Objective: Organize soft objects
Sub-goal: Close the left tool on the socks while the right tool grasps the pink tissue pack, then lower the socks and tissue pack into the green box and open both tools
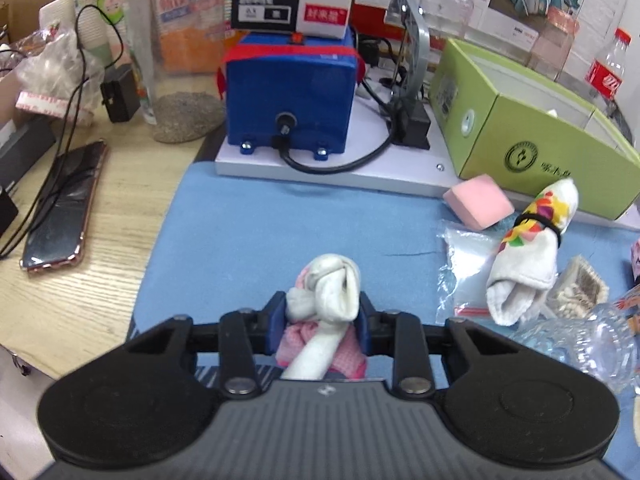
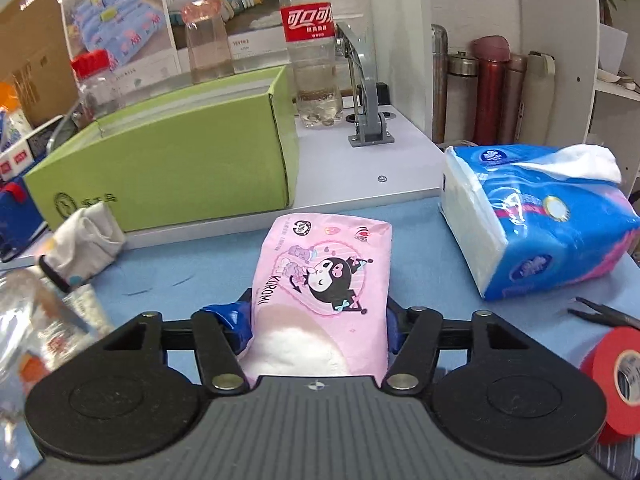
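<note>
left gripper [image 1: 323,316]: blue pads pinch a knotted white-and-pink knit sock bundle [image 1: 326,304] over the blue felt mat [image 1: 256,232] | right gripper [image 2: 320,320]: clamps a glossy pink plastic tissue pack [image 2: 326,280] above that mat | green cardboard box [image 2: 180,160] behind

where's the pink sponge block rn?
Left wrist view, right of centre: the pink sponge block lies on the blue mat at the white platform's edge, just left of the banded sock roll, before the green box.

Looks like a cluttered office or lab desk. Wired blue box [image 1: 290,96], phone [image 1: 64,208], flasks [image 2: 490,92], tape roll [image 2: 616,372].
</note>
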